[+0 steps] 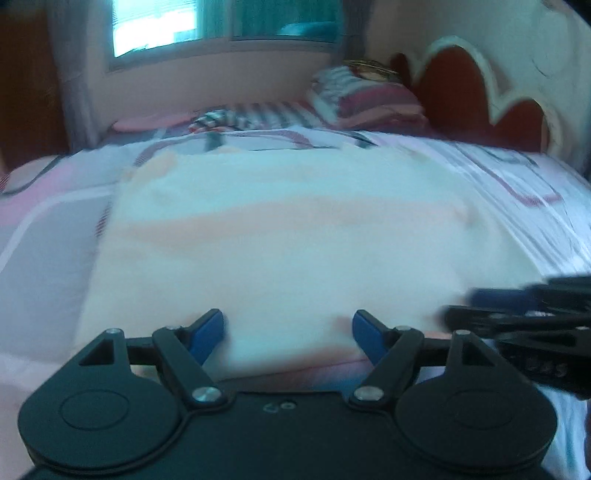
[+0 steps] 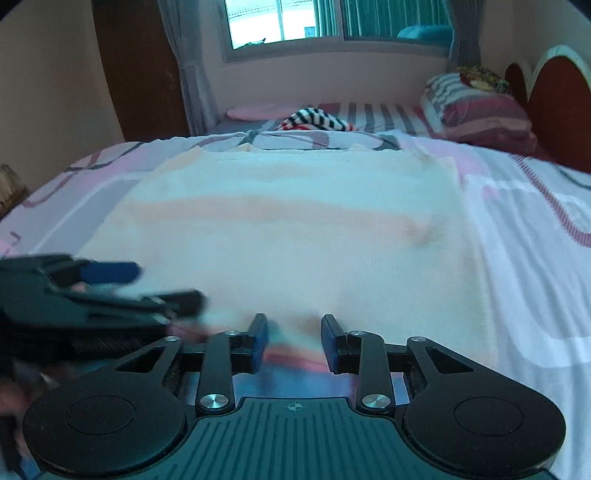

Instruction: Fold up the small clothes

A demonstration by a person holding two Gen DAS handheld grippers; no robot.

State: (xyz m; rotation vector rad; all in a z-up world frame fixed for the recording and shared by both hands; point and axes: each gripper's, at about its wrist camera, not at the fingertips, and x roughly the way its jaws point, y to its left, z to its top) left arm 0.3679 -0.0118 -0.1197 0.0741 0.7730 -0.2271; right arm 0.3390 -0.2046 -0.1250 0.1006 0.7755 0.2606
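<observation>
A pale cream garment [image 1: 288, 229] with faint peach bands lies spread flat on the bed; it also shows in the right wrist view [image 2: 295, 229]. My left gripper [image 1: 288, 338] is open, its blue-padded fingers over the garment's near edge, holding nothing. My right gripper [image 2: 294, 341] is open too, narrower, at the same near edge. Each gripper shows blurred in the other's view: the right one at the right [image 1: 517, 314], the left one at the left [image 2: 110, 288].
The bed [image 2: 535, 236] has a white, pink and grey patterned cover. A striped cloth [image 2: 317, 120] lies at the far side. Pillows [image 2: 476, 107] sit by the red headboard [image 2: 554, 96]. A window [image 2: 314, 22] and a wooden door [image 2: 140, 70] are behind.
</observation>
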